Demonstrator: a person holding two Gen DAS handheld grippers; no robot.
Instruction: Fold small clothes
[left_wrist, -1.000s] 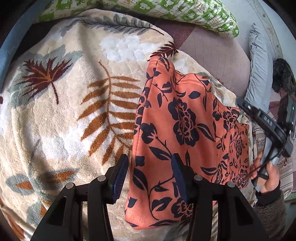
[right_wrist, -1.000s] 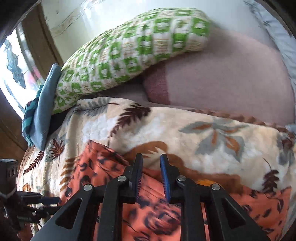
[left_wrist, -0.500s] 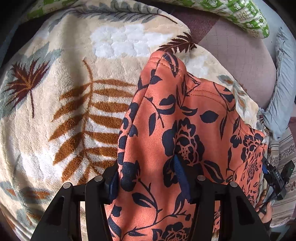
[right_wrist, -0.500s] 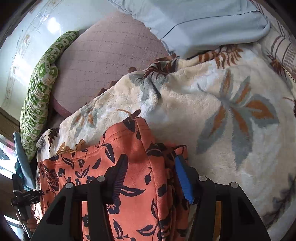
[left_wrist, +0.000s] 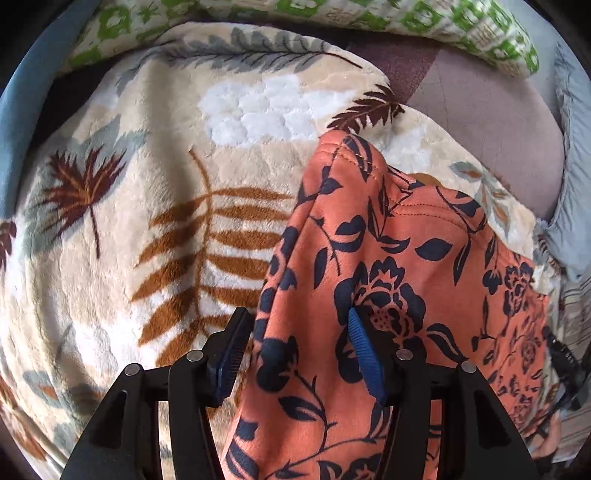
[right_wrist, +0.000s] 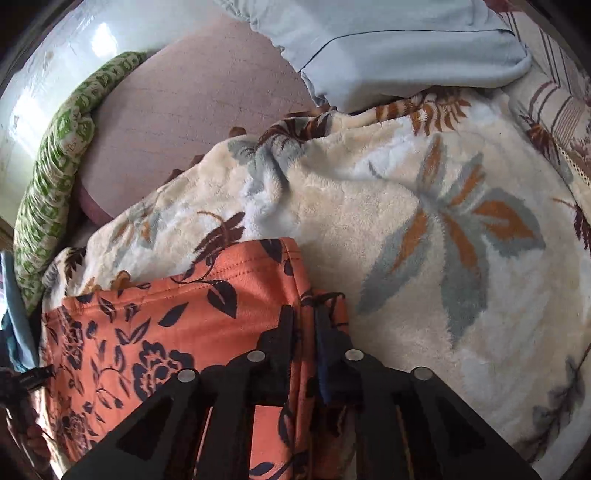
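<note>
1. the orange, navy-flowered fleece garment (left_wrist: 388, 258) lies on the cream leaf-print plush blanket (left_wrist: 147, 221).
2. left hand-held gripper (left_wrist: 295, 347) gapes astride its edge – may miss.
3. right hand-held gripper (right_wrist: 304, 325) is closing on the hem fold – may slip.

Bare blanket (left_wrist: 155, 229) left of garment (left_wrist: 388, 258)

Home bedroom, bed with plush leaf-print blanket (left_wrist: 155, 206), green patterned pillow (right_wrist: 55, 177), pale blue pillow (right_wrist: 399, 48)
</note>
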